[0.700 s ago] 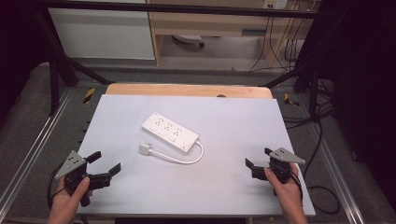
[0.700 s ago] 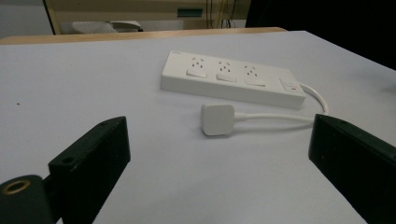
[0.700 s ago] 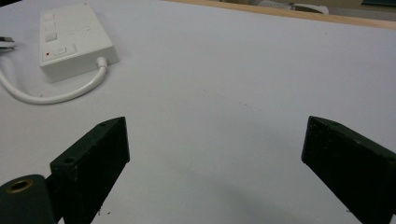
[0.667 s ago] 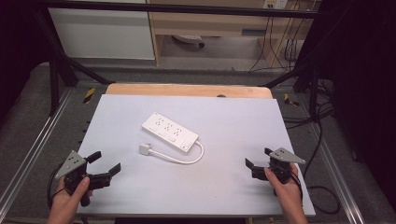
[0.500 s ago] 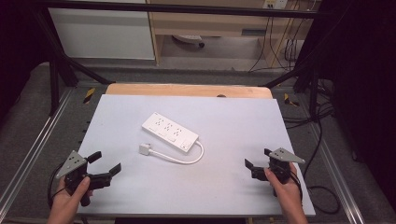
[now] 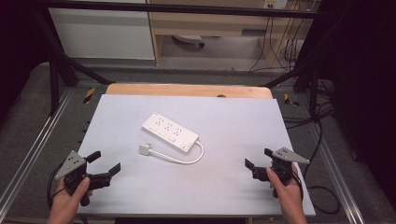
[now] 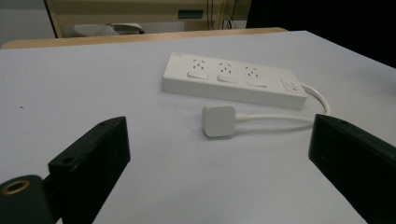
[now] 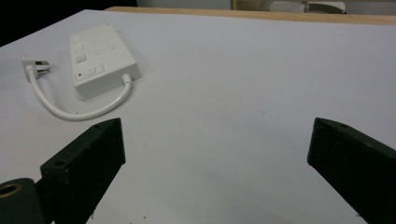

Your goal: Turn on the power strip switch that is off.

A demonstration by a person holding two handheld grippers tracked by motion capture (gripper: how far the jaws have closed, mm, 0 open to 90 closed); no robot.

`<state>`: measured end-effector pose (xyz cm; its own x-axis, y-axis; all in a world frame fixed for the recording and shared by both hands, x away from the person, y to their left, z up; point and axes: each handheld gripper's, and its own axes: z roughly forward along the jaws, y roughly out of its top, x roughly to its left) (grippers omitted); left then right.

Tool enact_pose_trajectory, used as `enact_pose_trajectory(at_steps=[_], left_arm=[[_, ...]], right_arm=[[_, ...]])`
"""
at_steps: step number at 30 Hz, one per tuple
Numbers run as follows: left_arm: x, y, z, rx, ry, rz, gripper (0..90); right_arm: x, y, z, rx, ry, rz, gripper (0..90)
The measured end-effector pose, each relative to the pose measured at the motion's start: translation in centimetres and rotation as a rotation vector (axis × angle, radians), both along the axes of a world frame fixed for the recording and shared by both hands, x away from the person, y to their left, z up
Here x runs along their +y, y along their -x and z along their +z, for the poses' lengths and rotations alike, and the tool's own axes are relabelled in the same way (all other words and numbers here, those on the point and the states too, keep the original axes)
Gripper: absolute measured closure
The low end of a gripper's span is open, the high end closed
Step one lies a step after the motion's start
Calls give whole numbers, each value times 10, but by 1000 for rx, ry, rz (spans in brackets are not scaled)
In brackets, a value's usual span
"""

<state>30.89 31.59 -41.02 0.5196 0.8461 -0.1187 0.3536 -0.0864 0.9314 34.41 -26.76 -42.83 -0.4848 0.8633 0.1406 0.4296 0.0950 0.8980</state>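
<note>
A white power strip (image 6: 170,132) lies slantwise near the middle of the pale surface (image 6: 233,121), its short cord (image 6: 180,158) curling round to a white plug (image 6: 144,149) just beside it. The left claw (image 6: 103,164) and the right claw (image 6: 257,158) (both spread wide, nothing between the jaws) sit at the near corners, well apart from the strip.

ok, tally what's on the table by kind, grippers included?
White rectangular plastic power strip with short white cord and flat white plug: 1
Black two-jaw grippers, jaws open, empty: 2, the left gripper and the right gripper
Total: 3
</note>
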Motion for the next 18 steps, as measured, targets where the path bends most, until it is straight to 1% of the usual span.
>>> enact_pose_trajectory(at_steps=[6,13,16,18], left_arm=[[0,-1,0,5,3,-2,54],[0,-1,0,6,-2,-7,54],[0,-1,-1,7,-3,-9,54],[-1,-1,-1,8,-4,-11,54]], right_arm=[[4,1,4,-9,7,12,37],[8,2,8,-20,-6,17,26],[10,2,10,-28,-2,21,25],[12,2,11,-26,-4,26,25]])
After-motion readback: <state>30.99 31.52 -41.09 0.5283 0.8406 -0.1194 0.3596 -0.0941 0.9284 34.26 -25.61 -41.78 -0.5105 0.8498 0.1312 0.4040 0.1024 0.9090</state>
